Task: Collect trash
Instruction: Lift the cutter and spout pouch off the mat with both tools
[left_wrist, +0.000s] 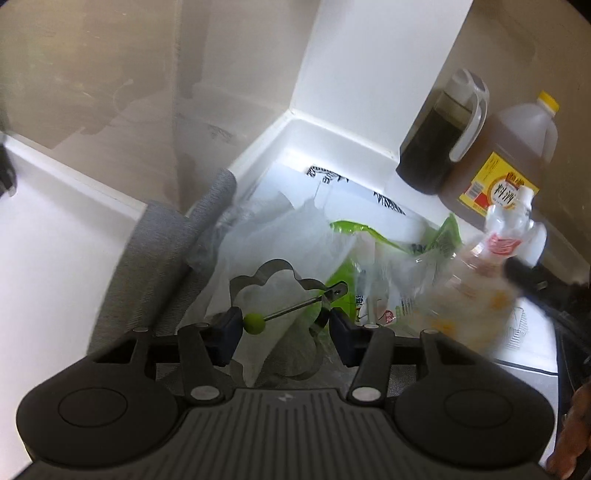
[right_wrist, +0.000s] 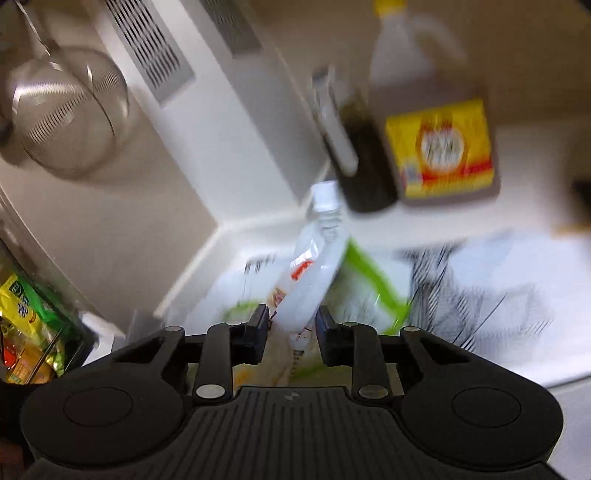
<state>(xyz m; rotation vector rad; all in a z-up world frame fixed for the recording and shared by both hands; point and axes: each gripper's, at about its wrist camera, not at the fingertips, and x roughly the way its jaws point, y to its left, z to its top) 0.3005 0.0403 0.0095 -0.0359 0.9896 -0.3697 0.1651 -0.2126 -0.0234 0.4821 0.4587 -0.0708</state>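
Observation:
My left gripper (left_wrist: 282, 326) is shut on a metal flower-shaped egg ring (left_wrist: 273, 291) with a green-knobbed handle, held over a clear plastic bag (left_wrist: 280, 236) on the white counter. A green and white wrapper (left_wrist: 369, 258) lies in the pile. My right gripper (right_wrist: 291, 325) is shut on a crushed clear plastic bottle (right_wrist: 314, 266) with a white cap and red label. The bottle also shows in the left wrist view (left_wrist: 491, 247), held from the right above the pile.
A dark sauce jug (left_wrist: 439, 140) and a large brown bottle with a yellow label (left_wrist: 506, 162) stand in the corner against the wall. A grey cloth (left_wrist: 166, 251) lies at left. A metal strainer (right_wrist: 70, 110) hangs at upper left; snack packets (right_wrist: 26, 332) sit at far left.

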